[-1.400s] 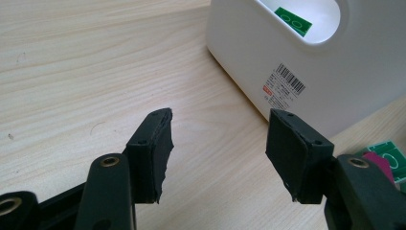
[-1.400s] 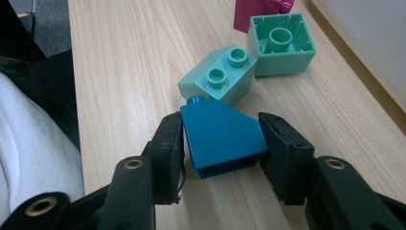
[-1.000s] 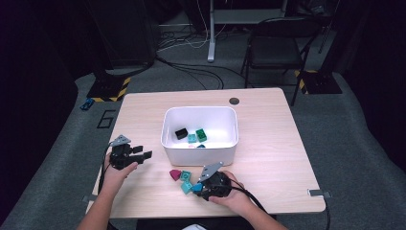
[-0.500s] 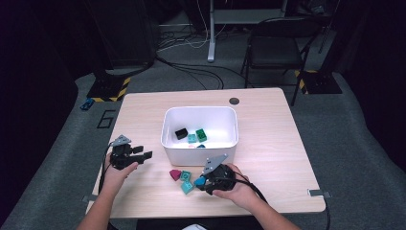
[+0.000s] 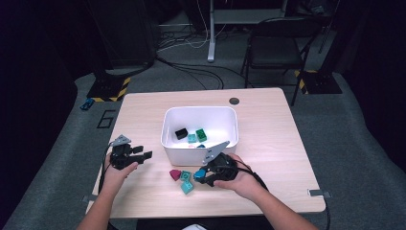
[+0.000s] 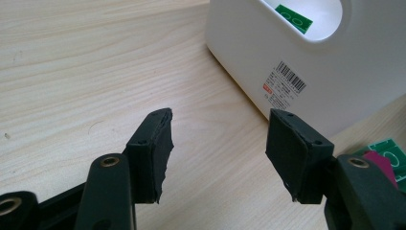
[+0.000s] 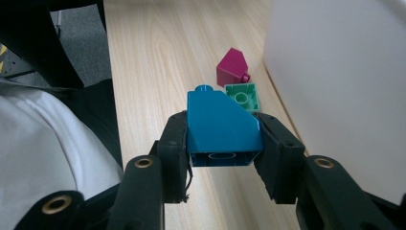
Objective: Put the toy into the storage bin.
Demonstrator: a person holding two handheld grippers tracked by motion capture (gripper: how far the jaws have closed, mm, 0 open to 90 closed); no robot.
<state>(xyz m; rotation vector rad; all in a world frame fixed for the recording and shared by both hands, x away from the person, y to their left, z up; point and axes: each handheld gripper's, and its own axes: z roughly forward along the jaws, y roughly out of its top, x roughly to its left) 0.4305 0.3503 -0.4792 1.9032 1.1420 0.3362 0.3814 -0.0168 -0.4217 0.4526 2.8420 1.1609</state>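
Right tongs (image 7: pixel 222 143) clamp blue sloped brick (image 7: pixel 221 127) beside white bin (image 7: pixel 344 86).

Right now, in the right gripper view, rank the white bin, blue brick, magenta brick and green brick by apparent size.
1. white bin, largest.
2. blue brick, clamped in the right gripper; its nearness to the camera inflates it.
3. magenta brick and green brick look alike; not ranked.
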